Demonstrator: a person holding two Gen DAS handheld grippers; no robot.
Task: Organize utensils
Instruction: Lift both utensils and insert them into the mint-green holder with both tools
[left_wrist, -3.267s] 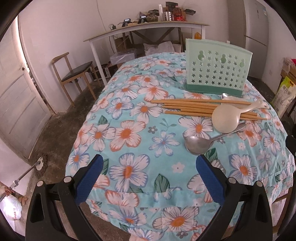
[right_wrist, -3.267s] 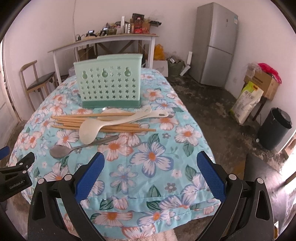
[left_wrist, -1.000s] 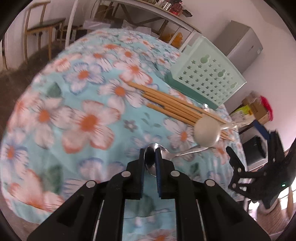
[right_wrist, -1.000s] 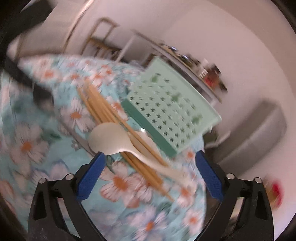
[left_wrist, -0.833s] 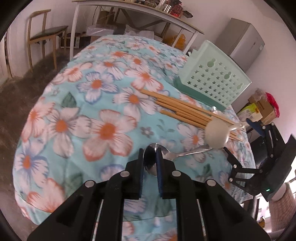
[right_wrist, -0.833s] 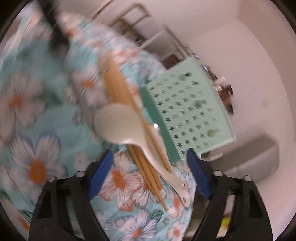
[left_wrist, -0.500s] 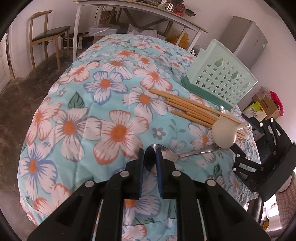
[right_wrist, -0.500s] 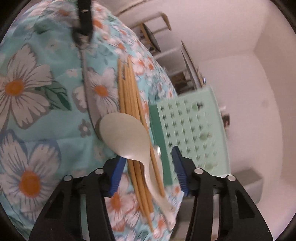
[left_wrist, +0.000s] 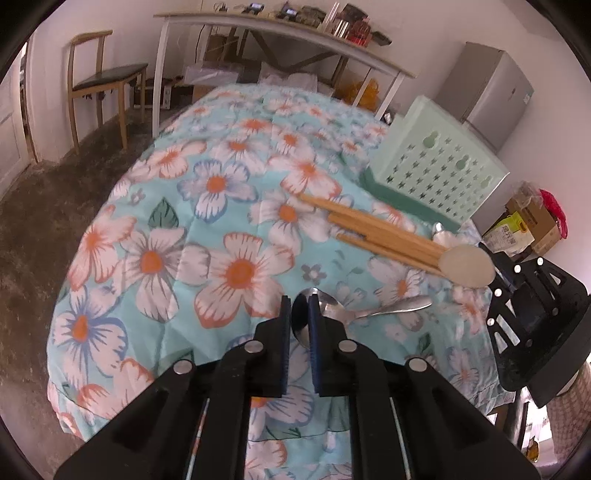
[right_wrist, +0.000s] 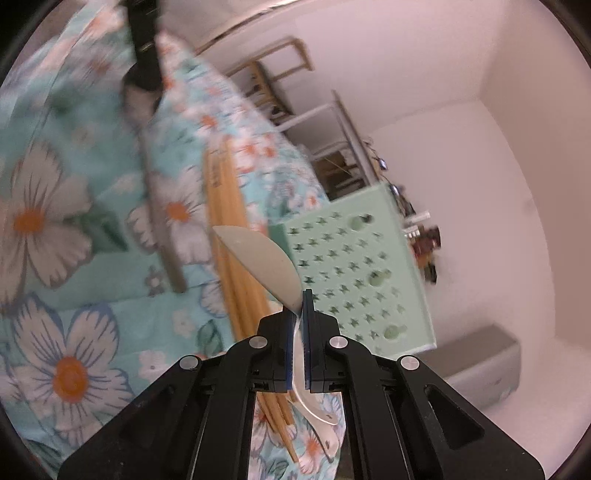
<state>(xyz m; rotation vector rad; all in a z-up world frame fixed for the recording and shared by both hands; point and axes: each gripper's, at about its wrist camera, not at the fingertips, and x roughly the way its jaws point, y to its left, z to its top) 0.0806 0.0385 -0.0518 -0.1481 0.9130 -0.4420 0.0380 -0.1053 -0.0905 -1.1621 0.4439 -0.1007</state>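
Observation:
My left gripper (left_wrist: 297, 325) is shut on the bowl of a metal spoon (left_wrist: 384, 311) whose handle points right over the floral tablecloth (left_wrist: 236, 266). My right gripper (right_wrist: 298, 332) is shut on a cream plastic rice spoon (right_wrist: 264, 264), gripping it at the neck; its bowl points away from me. The rice spoon also shows in the left wrist view (left_wrist: 468, 266), beside several wooden chopsticks (left_wrist: 373, 230). A mint green perforated utensil holder (left_wrist: 432, 173) stands behind the chopsticks and also shows in the right wrist view (right_wrist: 354, 273).
A second white spoon (right_wrist: 321, 424) lies under my right gripper beside the chopsticks (right_wrist: 236, 258). A wooden chair (left_wrist: 103, 77), a long white table (left_wrist: 280, 26) and a grey fridge (left_wrist: 487, 92) stand beyond the table. Boxes (left_wrist: 532, 225) sit on the floor at the right.
My right gripper closed on the rice spoon and has it tilted on edge. My left gripper stays shut on the metal spoon's bowl and has hardly moved.

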